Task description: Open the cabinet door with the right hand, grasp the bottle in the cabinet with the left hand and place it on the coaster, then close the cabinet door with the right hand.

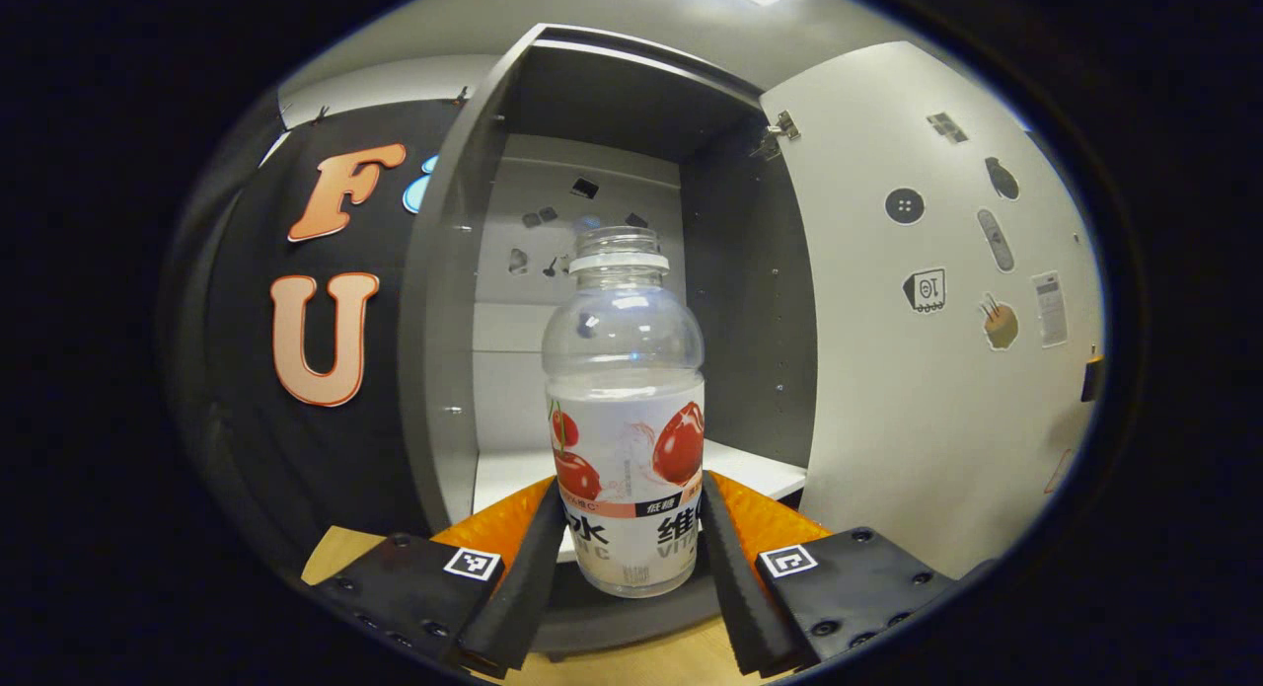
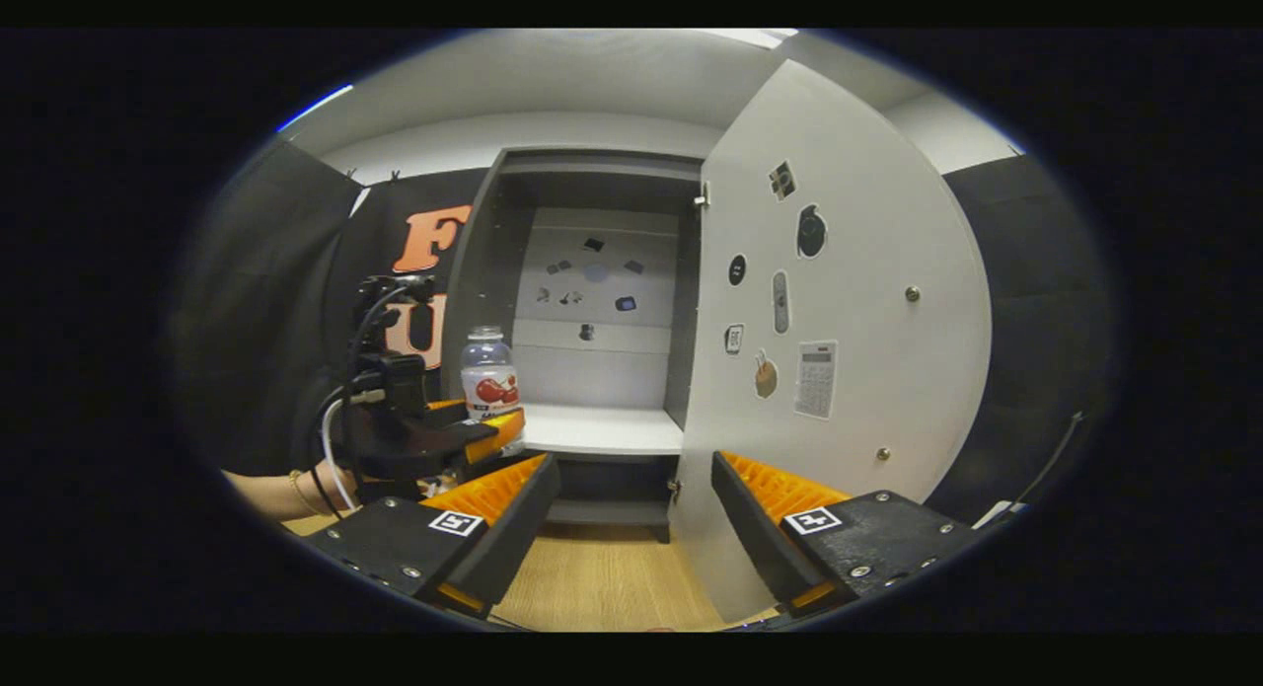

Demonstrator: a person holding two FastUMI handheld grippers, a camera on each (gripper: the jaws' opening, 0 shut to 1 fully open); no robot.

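Item: cabinet (image 2: 592,301), taken as landmark. Its door (image 2: 849,301) stands swung wide open on its right side; stickers (image 1: 928,289) dot the inner face of the door and the cabinet's back wall.

Item: bottle (image 1: 626,410). Clear plastic, no cap, fruit-printed label. Upright, in front of the cabinet's left half, at the front edge of its shelf (image 2: 602,429); whether it rests on the shelf or is already lifted cannot be told.

Item: left gripper (image 1: 628,543). Jaws closed in on the bottle's lower label, one finger pressing each side, the bottle centred between them and rising well above the fingertips. In the right gripper view it shows as the far gripper (image 2: 488,431), held by a hand (image 2: 296,489), at the cabinet's lower left.

Item: right gripper (image 2: 636,498). Jaws spread apart, holding nothing, hanging before the cabinet's base over the wooden table (image 2: 602,577), the door's lower edge just beside its right finger.

Step in hand, by judgement: door opening done; bottle grasped, withdrawal under way or about to begin.

Next move calls for: drawing the bottle clear of the cabinet, kept upright, then carrying it to the coaster. The door remains for the right gripper afterwards.
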